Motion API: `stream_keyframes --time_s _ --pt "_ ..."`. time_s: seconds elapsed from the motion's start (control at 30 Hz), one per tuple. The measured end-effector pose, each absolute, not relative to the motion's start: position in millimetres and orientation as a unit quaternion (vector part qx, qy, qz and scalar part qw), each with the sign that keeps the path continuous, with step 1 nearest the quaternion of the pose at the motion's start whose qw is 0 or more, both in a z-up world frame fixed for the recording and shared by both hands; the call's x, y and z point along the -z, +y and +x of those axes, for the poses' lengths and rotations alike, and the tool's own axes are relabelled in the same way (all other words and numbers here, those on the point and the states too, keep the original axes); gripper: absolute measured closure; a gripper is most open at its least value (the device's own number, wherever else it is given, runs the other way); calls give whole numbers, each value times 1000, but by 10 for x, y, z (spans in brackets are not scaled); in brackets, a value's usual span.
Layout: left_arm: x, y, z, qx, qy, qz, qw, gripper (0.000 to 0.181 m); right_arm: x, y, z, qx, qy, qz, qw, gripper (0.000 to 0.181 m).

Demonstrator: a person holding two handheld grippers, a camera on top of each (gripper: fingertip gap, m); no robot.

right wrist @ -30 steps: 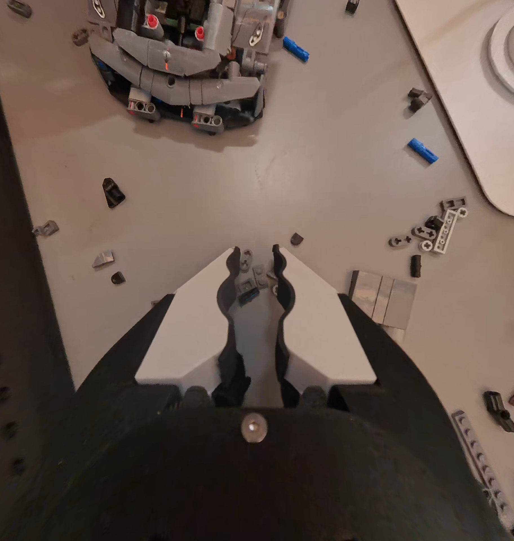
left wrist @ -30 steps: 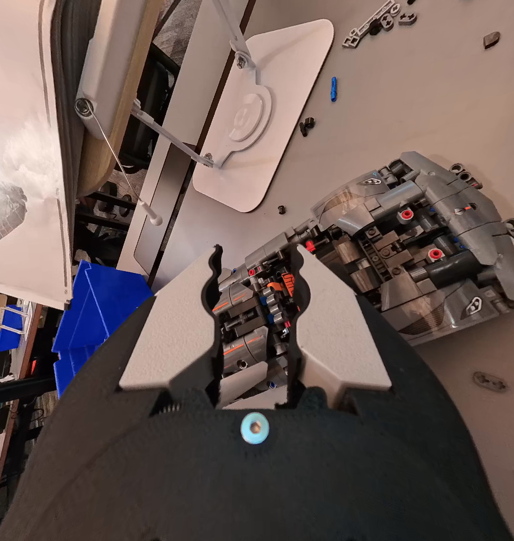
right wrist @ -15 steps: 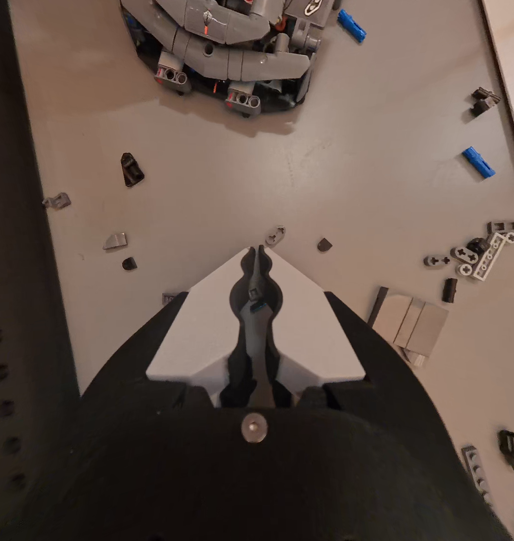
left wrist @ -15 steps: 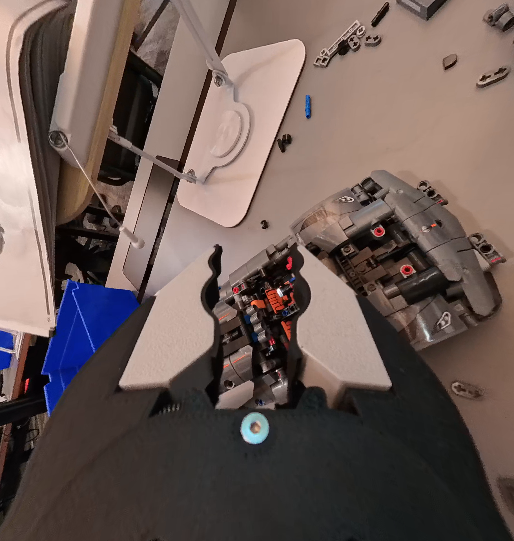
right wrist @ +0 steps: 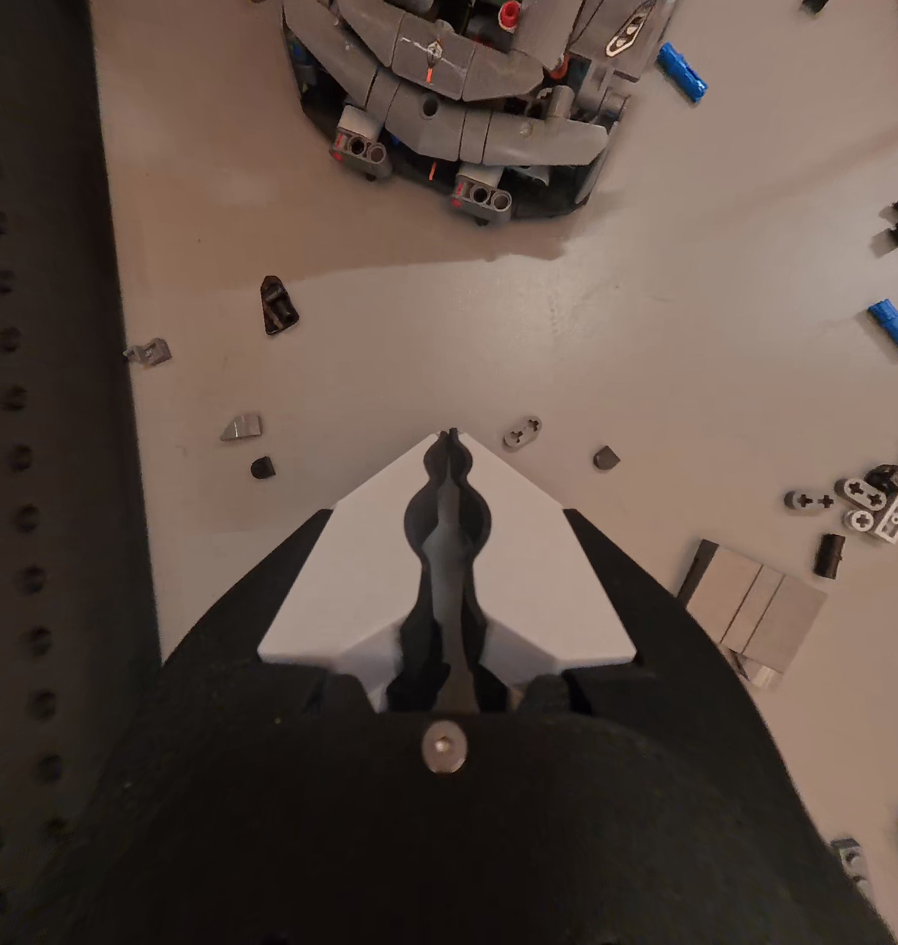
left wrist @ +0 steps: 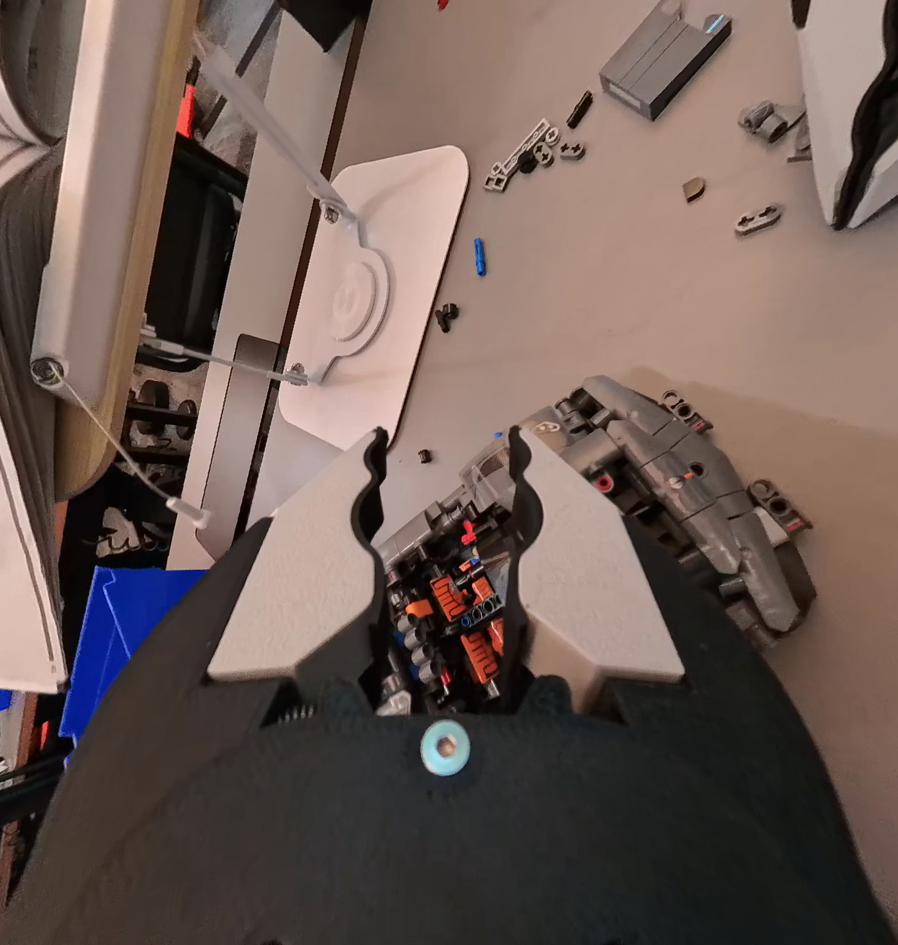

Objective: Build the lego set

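Note:
The grey lego car model (left wrist: 667, 486) lies on the pale table; its end also shows at the top of the right wrist view (right wrist: 436, 102). My left gripper (left wrist: 447, 434) is open, its jaws straddling the model's exposed middle with the orange and black parts (left wrist: 457, 608). My right gripper (right wrist: 449, 434) is shut on a small grey piece (right wrist: 441, 434) that is almost wholly hidden between the tips. It stands above the table, short of the model. A finger of it shows at the upper right of the left wrist view (left wrist: 871, 128).
Loose pieces lie around: blue pins (right wrist: 682, 71) (right wrist: 894, 327), a grey link (right wrist: 522, 432), a black wedge (right wrist: 278, 307), a flat grey block (right wrist: 754, 608). A white stand base (left wrist: 375, 291) and blue bins (left wrist: 124, 613) are to the left. A dark perforated board (right wrist: 27, 460) borders the table. The flat grey block (right wrist: 754, 608) lies some 12 cm from my right tips, 20 cm from my left tips. It is also in sight in the left wrist view (left wrist: 650, 54).
My right gripper closed on the small grey piece that lay between its fingers and moved toward the model. My left gripper slid farther along the model, its opening unchanged.

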State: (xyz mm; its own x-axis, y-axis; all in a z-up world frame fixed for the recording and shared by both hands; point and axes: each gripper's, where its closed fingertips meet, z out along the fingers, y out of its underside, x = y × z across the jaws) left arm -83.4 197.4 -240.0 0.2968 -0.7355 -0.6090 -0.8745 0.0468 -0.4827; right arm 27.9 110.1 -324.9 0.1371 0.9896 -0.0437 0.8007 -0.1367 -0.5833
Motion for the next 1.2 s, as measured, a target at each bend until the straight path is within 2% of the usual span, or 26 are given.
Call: stream_keyframes --time_s 0.43,0.6,0.83,1.2 --pt "2447 1913 -464 -65 612 -667 419 135 3247 1067 251 -224 -626 -716 214 179" --pt "2469 1899 -442 -64 616 -666 416 135 3191 1117 256 -229 -621 -715 225 172" --pt "2445 1912 -455 -61 612 -668 418 135 2938 1781 586 -205 -547 -755 299 165" --pt "2482 1922 -430 -63 616 -668 413 136 3021 2370 883 -152 -510 -788 311 156"
